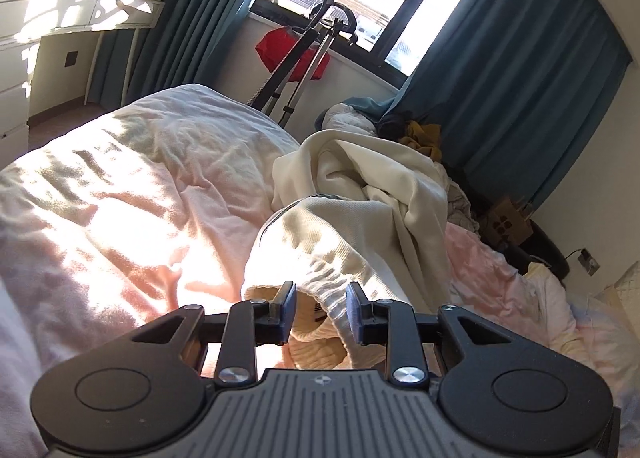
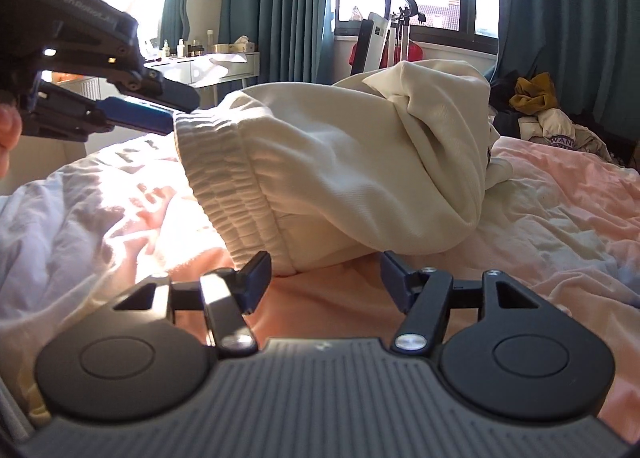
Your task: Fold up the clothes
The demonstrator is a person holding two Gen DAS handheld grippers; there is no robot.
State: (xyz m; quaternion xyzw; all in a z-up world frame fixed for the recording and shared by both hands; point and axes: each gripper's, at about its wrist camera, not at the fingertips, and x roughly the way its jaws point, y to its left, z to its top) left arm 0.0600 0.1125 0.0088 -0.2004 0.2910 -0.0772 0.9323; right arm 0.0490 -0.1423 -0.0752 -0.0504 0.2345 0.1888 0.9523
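Note:
A cream sweatshirt (image 1: pixel 360 218) with a ribbed hem lies bunched on the pink bedspread (image 1: pixel 120 198). My left gripper (image 1: pixel 321 308) is open, its fingers on either side of the ribbed hem, which sits between them. In the right wrist view the left gripper (image 2: pixel 168 114) is at the upper left, touching the raised hem corner of the sweatshirt (image 2: pixel 340 162). My right gripper (image 2: pixel 324 278) is open and low over the bedspread (image 2: pixel 560 198), just in front of the lower hem edge, holding nothing.
A heap of other clothes (image 2: pixel 548 118) lies at the far right of the bed, with a mustard item on top. A garment steamer stand (image 1: pixel 308 58) and red cloth stand by the window. A white dresser (image 1: pixel 60 18) is at far left. Teal curtains hang behind.

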